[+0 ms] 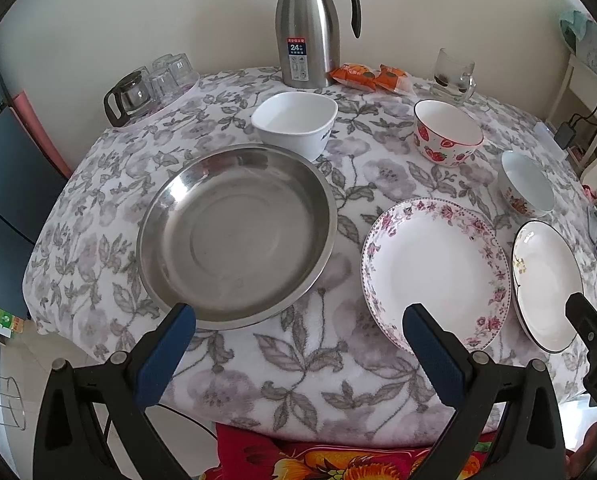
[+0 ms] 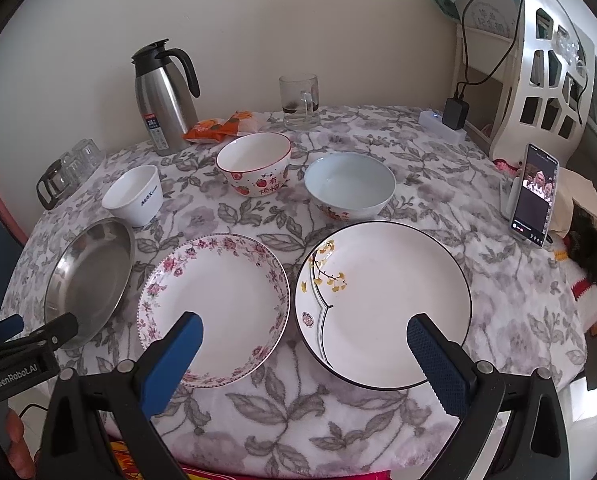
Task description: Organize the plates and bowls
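Plates [image 2: 214, 304] and bowls [image 2: 348, 184] spread on the table [image 2: 298, 412], steel dish [image 1: 234, 236] just ahead of open left claw [image 1: 298, 338], black-rimmed plate [image 2: 394, 304] before open right claw [image 2: 304, 346]

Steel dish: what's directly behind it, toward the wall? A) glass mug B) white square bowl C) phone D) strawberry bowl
B. In the left wrist view the white square bowl sits just past the far rim of the steel dish, while the strawberry bowl stands off to its right.
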Demonstrator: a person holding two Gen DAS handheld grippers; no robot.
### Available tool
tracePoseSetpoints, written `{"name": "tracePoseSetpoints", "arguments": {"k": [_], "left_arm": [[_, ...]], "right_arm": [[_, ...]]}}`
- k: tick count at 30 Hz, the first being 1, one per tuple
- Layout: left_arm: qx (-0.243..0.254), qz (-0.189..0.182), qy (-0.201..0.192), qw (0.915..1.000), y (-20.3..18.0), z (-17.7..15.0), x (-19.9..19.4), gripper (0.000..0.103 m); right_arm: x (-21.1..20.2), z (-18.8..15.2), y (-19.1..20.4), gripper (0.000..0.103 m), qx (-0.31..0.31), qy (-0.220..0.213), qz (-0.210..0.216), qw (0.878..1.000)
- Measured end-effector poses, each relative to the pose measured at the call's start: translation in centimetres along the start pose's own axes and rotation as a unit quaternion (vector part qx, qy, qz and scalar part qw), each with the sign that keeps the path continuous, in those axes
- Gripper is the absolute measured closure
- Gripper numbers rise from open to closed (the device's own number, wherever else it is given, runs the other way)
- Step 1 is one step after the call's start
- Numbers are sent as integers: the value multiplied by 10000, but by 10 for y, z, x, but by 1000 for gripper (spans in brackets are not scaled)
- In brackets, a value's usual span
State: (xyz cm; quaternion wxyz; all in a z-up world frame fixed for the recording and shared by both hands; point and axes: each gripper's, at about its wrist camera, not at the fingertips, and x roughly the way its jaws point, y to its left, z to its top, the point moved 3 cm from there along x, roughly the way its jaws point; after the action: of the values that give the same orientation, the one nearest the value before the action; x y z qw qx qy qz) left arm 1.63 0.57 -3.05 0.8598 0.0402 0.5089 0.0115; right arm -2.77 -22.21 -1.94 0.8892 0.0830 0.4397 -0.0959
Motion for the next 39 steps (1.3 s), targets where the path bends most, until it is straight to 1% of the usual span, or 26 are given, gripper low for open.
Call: {"name": "tracePoseSetpoints", "arguments": {"k": [15, 39], "left_arm": [[16, 86, 26, 10000, 0, 0, 1, 0], [6, 92, 42, 9999, 2, -1, 1, 0]], "right_arm": [[2, 0, -1, 0, 11, 12, 0, 10000], [4, -1, 1, 0, 11, 56, -24, 10000]]}}
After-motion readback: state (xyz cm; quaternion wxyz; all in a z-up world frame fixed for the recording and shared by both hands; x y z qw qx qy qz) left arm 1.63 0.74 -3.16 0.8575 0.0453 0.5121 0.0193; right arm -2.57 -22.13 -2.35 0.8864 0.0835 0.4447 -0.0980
